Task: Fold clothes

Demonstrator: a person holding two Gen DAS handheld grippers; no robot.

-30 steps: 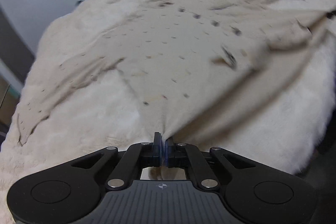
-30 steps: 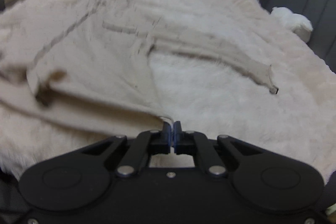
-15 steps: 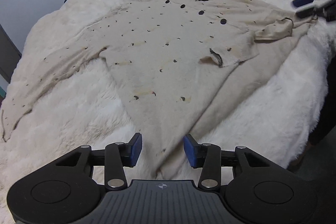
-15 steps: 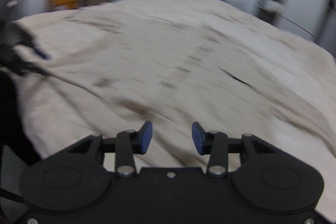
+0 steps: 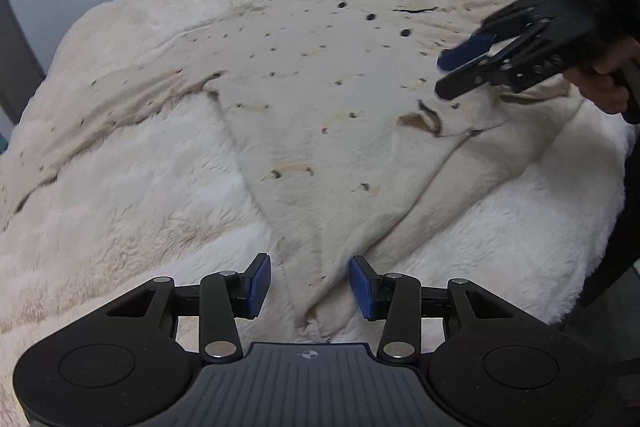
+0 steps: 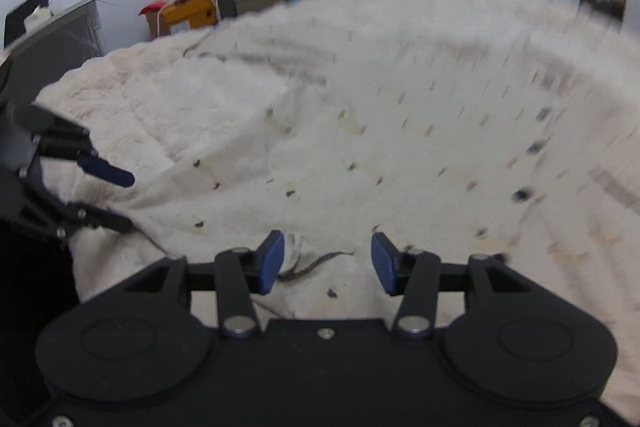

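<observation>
Both grippers let go of the shirt (image 5: 304,115) a second ago. Left gripper (image 5: 310,285) sits open at the hem; right gripper (image 6: 327,263), jaws opening with nothing pinched, has swung over the folded sleeve, probably the next grab.

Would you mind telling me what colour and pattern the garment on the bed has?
Cream, scattered with small dark spots; the garment shows best in the left wrist view.

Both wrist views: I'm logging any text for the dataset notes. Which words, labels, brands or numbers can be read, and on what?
No readable text in either view.
Left gripper: only a small crosshair mark on its grey body, no letters.
Yellow box by the wall: a dark mark on its front, too blurred to read.
Spotted garment on the fluffy blanket: dark dots and stains only, no print.
</observation>
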